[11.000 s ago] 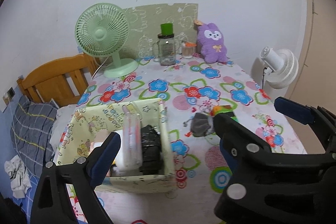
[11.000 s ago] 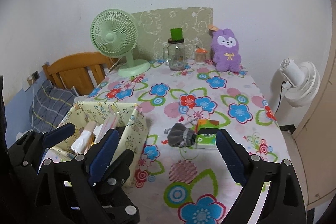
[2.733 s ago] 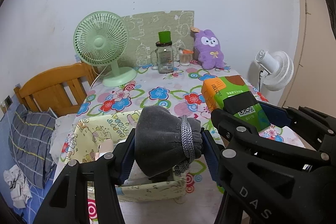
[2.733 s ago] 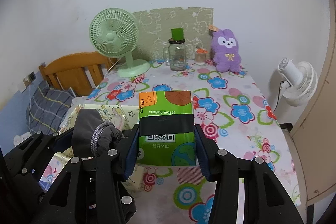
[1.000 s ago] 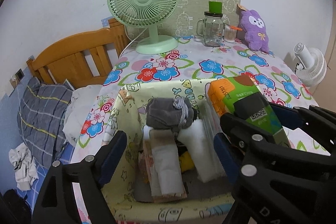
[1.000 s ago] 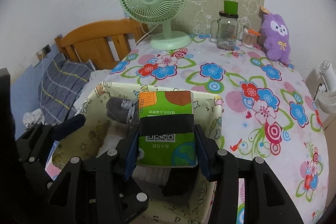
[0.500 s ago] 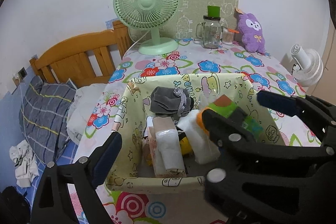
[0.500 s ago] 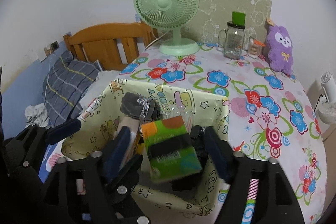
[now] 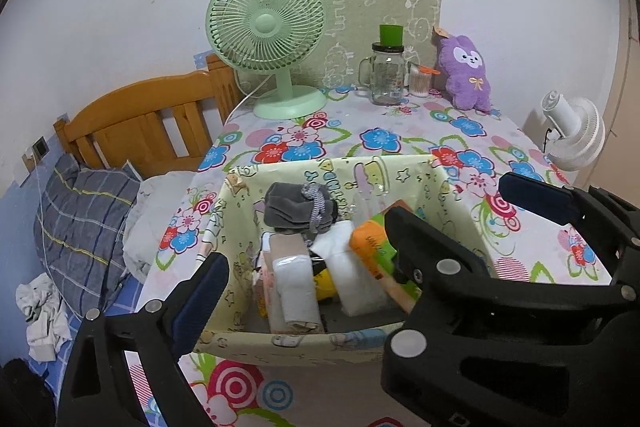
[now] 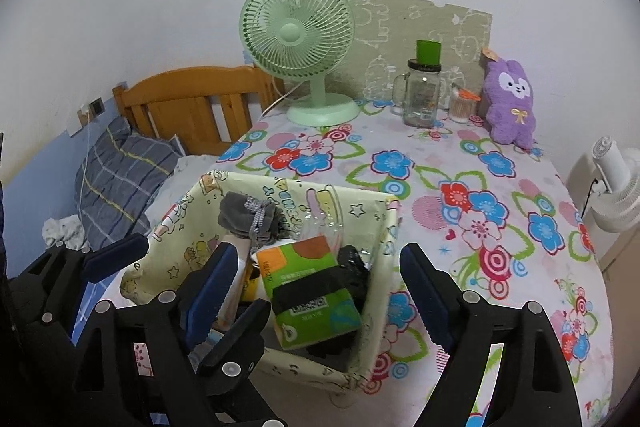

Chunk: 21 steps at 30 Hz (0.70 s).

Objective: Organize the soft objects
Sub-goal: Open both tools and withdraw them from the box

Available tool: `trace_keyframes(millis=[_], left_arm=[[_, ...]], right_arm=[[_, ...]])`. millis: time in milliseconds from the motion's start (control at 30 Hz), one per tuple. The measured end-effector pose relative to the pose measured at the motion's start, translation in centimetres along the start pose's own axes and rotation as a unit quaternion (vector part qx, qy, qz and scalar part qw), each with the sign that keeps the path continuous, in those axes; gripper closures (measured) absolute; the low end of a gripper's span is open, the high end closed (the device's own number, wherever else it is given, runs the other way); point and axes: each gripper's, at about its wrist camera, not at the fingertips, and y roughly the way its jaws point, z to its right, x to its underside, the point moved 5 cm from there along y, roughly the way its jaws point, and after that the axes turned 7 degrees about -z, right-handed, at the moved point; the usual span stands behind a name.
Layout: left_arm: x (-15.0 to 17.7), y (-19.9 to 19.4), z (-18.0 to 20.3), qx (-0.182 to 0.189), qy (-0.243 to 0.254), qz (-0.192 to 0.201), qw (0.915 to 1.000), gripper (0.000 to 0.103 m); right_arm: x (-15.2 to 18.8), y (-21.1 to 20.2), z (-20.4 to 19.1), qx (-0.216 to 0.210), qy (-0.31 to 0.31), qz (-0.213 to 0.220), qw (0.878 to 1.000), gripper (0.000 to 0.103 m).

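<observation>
A pale yellow cartoon-print fabric basket stands at the near left of the flowered table. A grey rolled cloth bundle rests on top of its contents at the back. A green and orange tissue pack lies tilted inside on the right. My right gripper hangs above that pack with its jaws opening, the pads clear of it. My left gripper is open over the basket's near left; the right gripper hides its right finger. A purple plush rabbit sits at the far right.
A green desk fan, a glass jar with a green cap and a small swab jar line the table's far edge. A white fan stands off the right side. A wooden headboard and striped pillow lie left.
The right gripper let go of the tissue pack, which dropped into the basket, and its jaws spread wide. Both grippers drew back and up from the basket a little.
</observation>
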Motion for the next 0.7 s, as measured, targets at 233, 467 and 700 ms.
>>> trace_keyframes(millis=[233, 467, 700], left_arm=[[-0.3, -1.0, 1.7, 0.002, 0.007, 0.015, 0.9999, 0.005], [-0.6, -2.2, 3.9, 0.010, 0.018, 0.029, 0.9994, 0.004], [-0.7, -3.5, 5.8, 0.018, 0.022, 0.039, 0.9988, 0.002]], right_arm=[[0.3, -1.7, 1.7, 0.014, 0.011, 0.007, 1.000, 0.017], [0.9, -3.7, 3.8, 0.026, 0.025, 0.021, 0.999, 0.010], [1.3, -6.1, 5.7, 0.044, 0.029, 0.041, 0.998, 0.008]])
